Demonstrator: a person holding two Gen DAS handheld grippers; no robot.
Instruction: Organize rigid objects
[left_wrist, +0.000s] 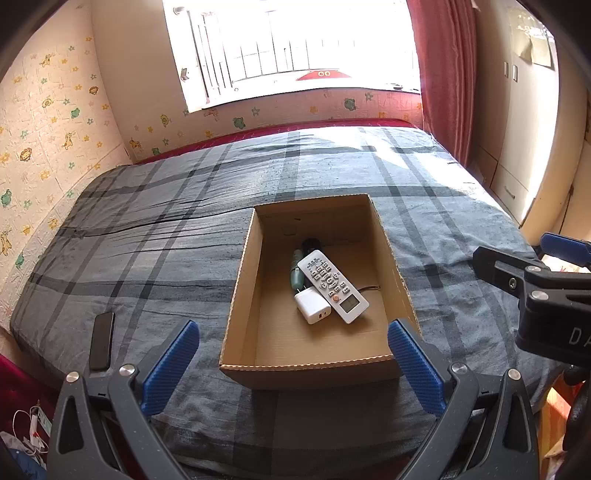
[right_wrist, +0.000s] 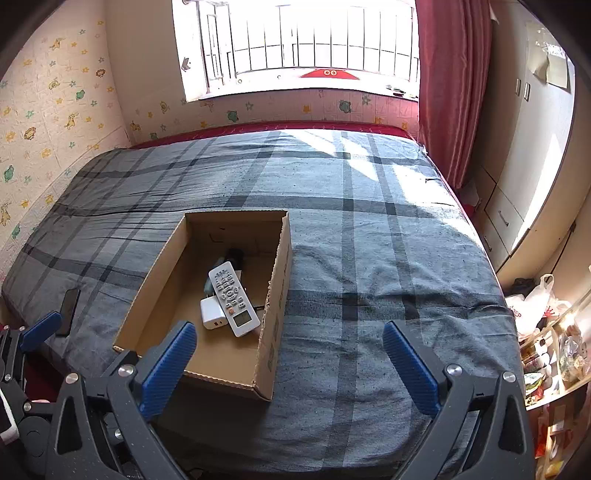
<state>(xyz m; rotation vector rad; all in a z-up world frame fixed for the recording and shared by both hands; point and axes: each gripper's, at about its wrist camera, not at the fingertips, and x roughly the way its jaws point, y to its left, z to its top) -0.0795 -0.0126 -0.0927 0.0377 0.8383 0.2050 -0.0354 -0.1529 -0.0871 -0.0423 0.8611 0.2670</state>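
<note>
An open cardboard box (left_wrist: 242, 269) (right_wrist: 275, 306) sits on the bed. Inside lie a white remote control (left_wrist: 332, 286) (right_wrist: 232, 298), a white charger block (left_wrist: 312, 305) (right_wrist: 212, 314), a pale green tube (left_wrist: 296, 271) and a dark item (left_wrist: 312, 244) behind them. A black phone (left_wrist: 102, 340) (right_wrist: 69, 311) lies on the blanket at the front left, outside the box. My left gripper (left_wrist: 291, 369) is open, held low over the box's near wall. My right gripper (right_wrist: 290, 369) is open with nothing in it, near the box's front right corner.
The grey plaid blanket (right_wrist: 369, 258) covers the whole bed. A wall with animal stickers runs along the left, with a window and red curtain (right_wrist: 450, 92) behind. A wardrobe (right_wrist: 524, 166) and cluttered shelves (right_wrist: 554, 350) stand to the right. Cables lie on the floor at the lower left (left_wrist: 33, 432).
</note>
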